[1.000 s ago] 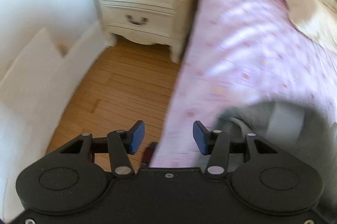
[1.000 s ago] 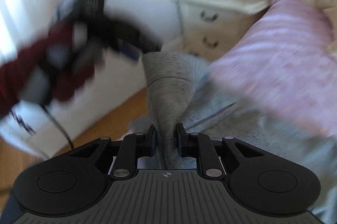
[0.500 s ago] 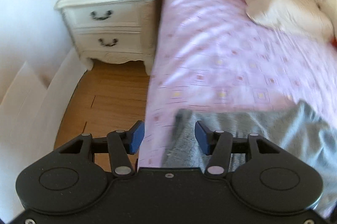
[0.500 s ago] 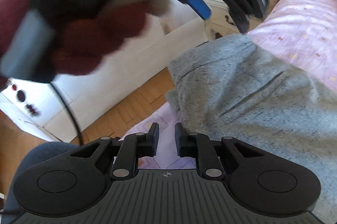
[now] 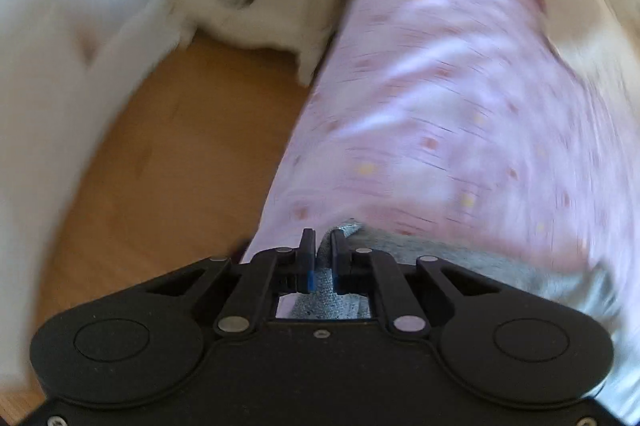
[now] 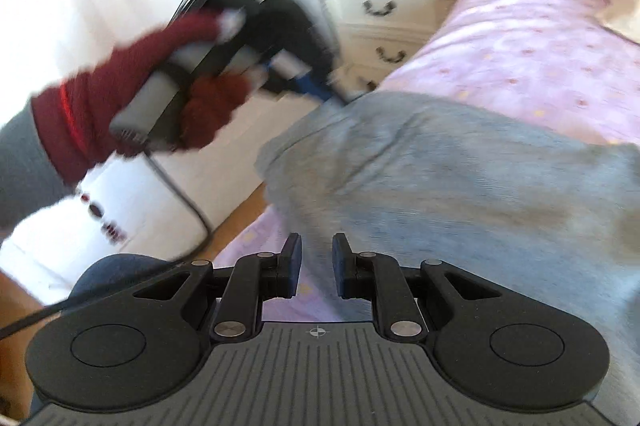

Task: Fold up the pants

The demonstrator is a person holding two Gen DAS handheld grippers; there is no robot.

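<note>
Closing on the corner of the grey pants (image 5: 460,258), the left gripper (image 5: 323,258) pinches fabric at the bed's (image 5: 440,85) edge; the right gripper (image 6: 316,258) stands narrowly parted, gripping nothing, over the pants spread on the bed.

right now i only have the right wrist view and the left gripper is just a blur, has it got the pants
Observer: The left gripper has its jaws closing, with grey fabric of the pants between them.
Operator: which bit of the pants
Observer: A raised fold at their edge. It lies on the pink sheet, close to the side of the bed.
</note>
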